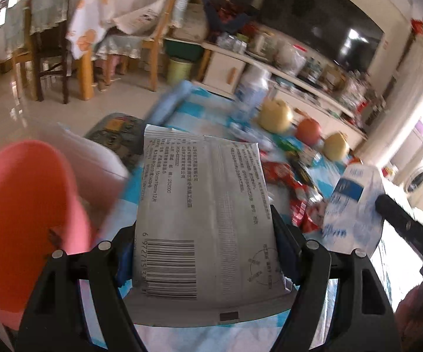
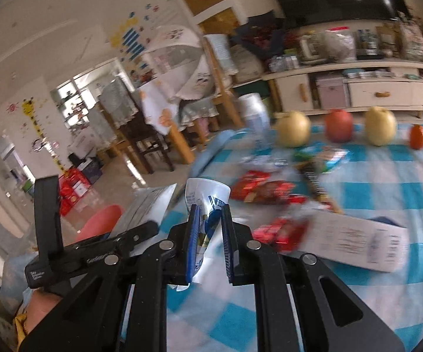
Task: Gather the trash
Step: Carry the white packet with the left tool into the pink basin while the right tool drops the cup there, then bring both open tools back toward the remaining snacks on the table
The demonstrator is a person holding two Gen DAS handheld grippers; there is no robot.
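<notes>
Checked worktop [image 2: 387, 205] lay littered — left gripper [image 1: 205, 234] clasped a packet [image 1: 202, 205], right gripper [image 2: 210, 234] a cup [image 2: 207, 196], both seemingly bound for the bin [image 1: 20, 205].

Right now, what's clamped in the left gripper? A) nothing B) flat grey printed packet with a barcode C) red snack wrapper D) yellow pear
B: the flat grey printed packet with a barcode sits pinched between the left gripper fingers.
</notes>
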